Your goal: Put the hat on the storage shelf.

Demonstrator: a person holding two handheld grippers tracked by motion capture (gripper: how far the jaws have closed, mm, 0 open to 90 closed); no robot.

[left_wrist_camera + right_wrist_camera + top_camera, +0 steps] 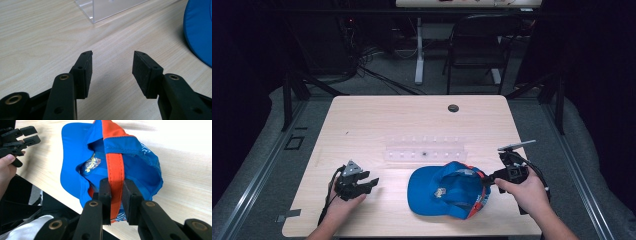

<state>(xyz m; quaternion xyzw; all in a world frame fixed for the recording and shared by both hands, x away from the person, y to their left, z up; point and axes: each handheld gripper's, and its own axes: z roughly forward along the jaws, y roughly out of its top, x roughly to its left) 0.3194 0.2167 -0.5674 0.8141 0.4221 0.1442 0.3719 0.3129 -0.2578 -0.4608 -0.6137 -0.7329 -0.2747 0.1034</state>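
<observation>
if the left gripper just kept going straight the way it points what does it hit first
Probably the clear acrylic stand, dead ahead of the open left gripper across bare table. The blue cap lies off to one side of that line. Depth is hard to judge, so it might slide just past the stand's corner.

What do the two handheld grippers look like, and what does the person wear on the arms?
Both the left gripper and the right gripper are black, with two flat rectangular jaws and brass-coloured pivot rivets. Each carries a grey three-cornered plate and trails a black cable. The forearms are bare in the high view.
</observation>
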